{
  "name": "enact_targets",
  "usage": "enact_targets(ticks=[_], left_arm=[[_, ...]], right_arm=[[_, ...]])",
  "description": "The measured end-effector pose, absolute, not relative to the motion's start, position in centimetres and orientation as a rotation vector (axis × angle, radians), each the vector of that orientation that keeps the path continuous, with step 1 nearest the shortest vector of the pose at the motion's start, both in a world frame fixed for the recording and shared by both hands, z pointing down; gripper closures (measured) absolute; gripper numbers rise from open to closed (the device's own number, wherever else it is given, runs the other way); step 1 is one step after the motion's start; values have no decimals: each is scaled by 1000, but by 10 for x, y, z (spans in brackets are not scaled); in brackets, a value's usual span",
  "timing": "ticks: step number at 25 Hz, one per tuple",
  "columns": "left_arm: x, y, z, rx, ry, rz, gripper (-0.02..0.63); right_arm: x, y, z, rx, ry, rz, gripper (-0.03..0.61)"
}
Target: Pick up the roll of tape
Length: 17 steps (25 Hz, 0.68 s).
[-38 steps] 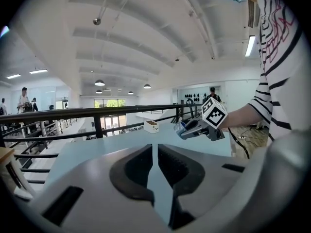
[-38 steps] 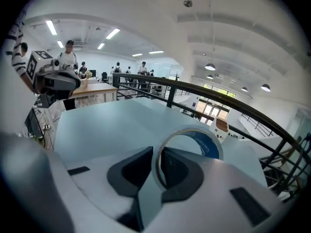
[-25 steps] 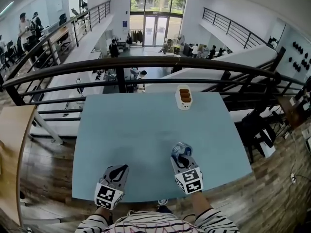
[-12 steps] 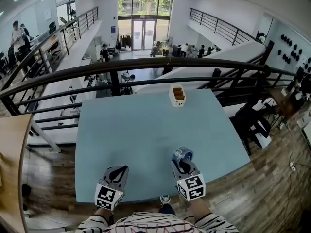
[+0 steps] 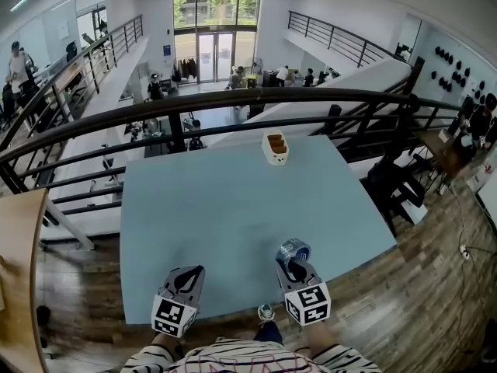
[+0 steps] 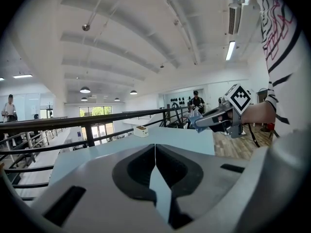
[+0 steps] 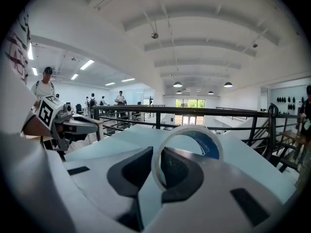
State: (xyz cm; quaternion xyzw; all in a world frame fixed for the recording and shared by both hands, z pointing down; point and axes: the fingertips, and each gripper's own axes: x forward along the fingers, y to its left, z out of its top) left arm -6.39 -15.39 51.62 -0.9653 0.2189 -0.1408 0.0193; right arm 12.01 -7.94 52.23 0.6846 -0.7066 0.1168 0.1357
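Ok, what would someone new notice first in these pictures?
The roll of tape stands out, a ring clamped upright in the right gripper near the pale blue table's near edge. The left gripper beside it is shut and empty, and a small white container sits alone at the far edge.

**Both grippers held low and forward — one shut empty, one clamped**

The left gripper (image 5: 189, 273) sits at the person's lower left, pointing ahead and slightly down, its jaws pressed together with nothing between them. The right gripper (image 5: 291, 262) is level with it on the other side, tilted the same way — its jaws are closed on the wall of the roll of tape (image 7: 206, 146). Both forearms reach out from striped sleeves (image 5: 147, 357).
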Motion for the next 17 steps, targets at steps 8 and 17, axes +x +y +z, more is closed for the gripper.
enact_targets(ticks=[8, 17], left_arm=[[-63, -148, 519, -2999, 639, -441, 586], [-55, -145, 518, -3001, 626, -431, 586]], right_arm=[[112, -72, 524, 2004, -2046, 349, 514], [116, -68, 523, 2022, -2045, 347, 514]])
